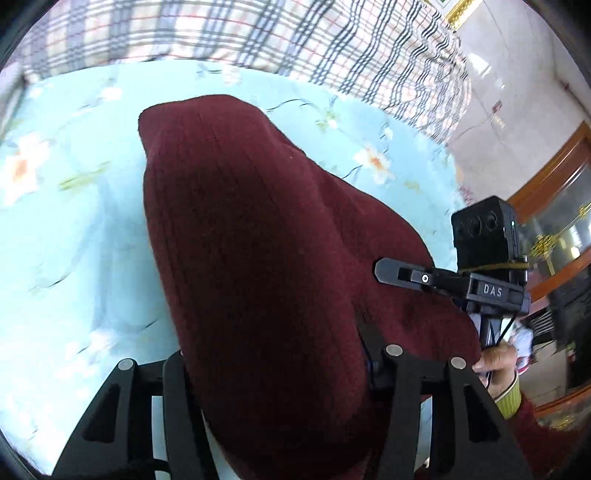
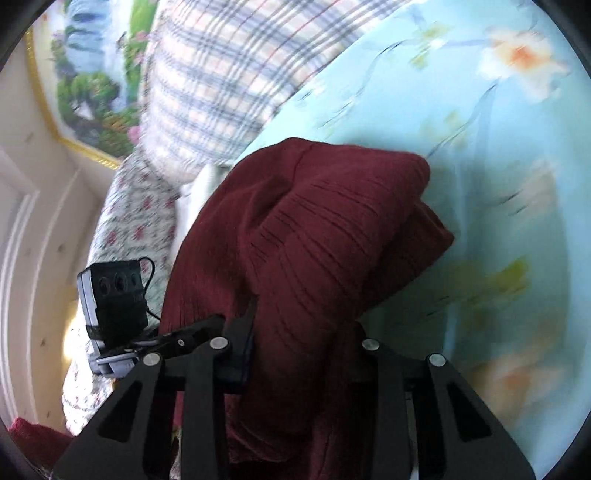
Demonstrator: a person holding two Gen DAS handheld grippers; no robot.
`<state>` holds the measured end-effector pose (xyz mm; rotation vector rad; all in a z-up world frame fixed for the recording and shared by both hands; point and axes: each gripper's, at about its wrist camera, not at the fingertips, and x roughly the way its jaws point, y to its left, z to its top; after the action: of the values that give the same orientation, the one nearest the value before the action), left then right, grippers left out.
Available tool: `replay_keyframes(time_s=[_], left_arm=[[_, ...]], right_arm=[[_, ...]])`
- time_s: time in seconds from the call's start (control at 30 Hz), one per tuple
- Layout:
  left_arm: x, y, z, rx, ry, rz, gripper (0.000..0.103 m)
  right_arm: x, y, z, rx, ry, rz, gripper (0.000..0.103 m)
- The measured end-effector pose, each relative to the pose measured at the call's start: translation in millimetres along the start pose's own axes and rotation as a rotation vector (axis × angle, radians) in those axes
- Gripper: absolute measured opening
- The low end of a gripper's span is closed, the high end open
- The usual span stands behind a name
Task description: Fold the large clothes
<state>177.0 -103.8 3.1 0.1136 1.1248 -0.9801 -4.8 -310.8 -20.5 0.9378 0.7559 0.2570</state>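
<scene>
A dark red ribbed knit garment (image 1: 258, 258) hangs over a light blue floral bed sheet (image 1: 74, 221). It drapes over my left gripper (image 1: 280, 373) and hides its fingertips; the jaws seem closed on the cloth. In the right wrist view the same garment (image 2: 314, 240) is bunched in folds over my right gripper (image 2: 299, 354), whose tips are also hidden under the cloth. The right gripper shows in the left wrist view (image 1: 443, 280), at the garment's right edge. The left gripper shows in the right wrist view (image 2: 177, 339), at the garment's left edge.
A plaid quilt (image 1: 295, 33) lies along the far side of the bed. A flowered pillow (image 2: 125, 229) sits by the wall with a framed landscape picture (image 2: 96, 74). A wooden glass cabinet (image 1: 554, 229) stands to the right.
</scene>
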Motion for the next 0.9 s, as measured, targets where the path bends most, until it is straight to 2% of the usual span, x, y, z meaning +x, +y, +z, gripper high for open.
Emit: replay_keyframes(time_s=[0.07,0.13,0.17,0.2,0.27,0.3,0.37,0.57,0.63,0.73,0.8,0.83,0.87,0.9], left_arm=[[-3.6,13.7,-13.3,-0.009,0.01,0.046,0.057],[11.5,27.8,-24.8,-0.029,0.034,0.092,0.059],[22.2,34.3,-31.3,-0.039,0.04,0.114,0.066],[27.2,39.8,-36.3,-0.055,0.029,0.114,0.071],[20.2,47.6,-40.6,-0.115,-0.012,0.062,0.073],[14.3,48.3,-41.6,-0.134,-0.029,0.051,0.073],[-0.4,41.5,-44.2,-0.135,-0.066,0.073,0.073],[-61.6,26.4,-64.4,-0.084,-0.221,0.107,0.07],[-75.9,19.6,-67.1,-0.057,-0.265,0.075,0.067],[-79.4,3.6,-68.2,0.014,-0.282,0.02,0.055],[-73.1,-6.1,-71.2,0.065,-0.258,-0.004,0.043],[-76.2,-2.4,-78.3,0.085,-0.238,-0.005,0.04],[-71.1,-5.9,-80.5,0.112,-0.207,-0.002,0.037],[-68.7,-7.7,-85.4,0.141,-0.18,0.002,0.037]], right_arm=[[19.2,8.3,-12.6,-0.009,0.021,0.027,0.034],[37.4,10.2,-21.1,-0.008,0.043,0.02,0.034],[51.0,7.0,-26.2,-0.004,0.067,-0.008,0.035],[60.1,4.0,-30.0,-0.004,0.086,-0.038,0.036],[69.2,-2.7,-34.7,0.006,0.092,-0.082,0.047],[67.3,-4.4,-35.1,0.018,0.086,-0.079,0.049],[55.8,-1.4,-36.4,0.03,0.068,-0.106,0.056],[9.8,23.7,-38.8,-0.037,-0.04,-0.218,0.057],[3.3,31.8,-42.3,-0.045,-0.06,-0.211,0.057],[12.8,31.6,-47.8,-0.035,-0.022,-0.205,0.057],[26.7,31.2,-49.8,-0.034,0.012,-0.23,0.045],[33.9,32.9,-49.4,-0.041,0.021,-0.24,0.023],[36.1,34.6,-48.6,-0.047,0.018,-0.252,0.011],[36.2,39.5,-46.5,-0.053,0.009,-0.249,0.01]])
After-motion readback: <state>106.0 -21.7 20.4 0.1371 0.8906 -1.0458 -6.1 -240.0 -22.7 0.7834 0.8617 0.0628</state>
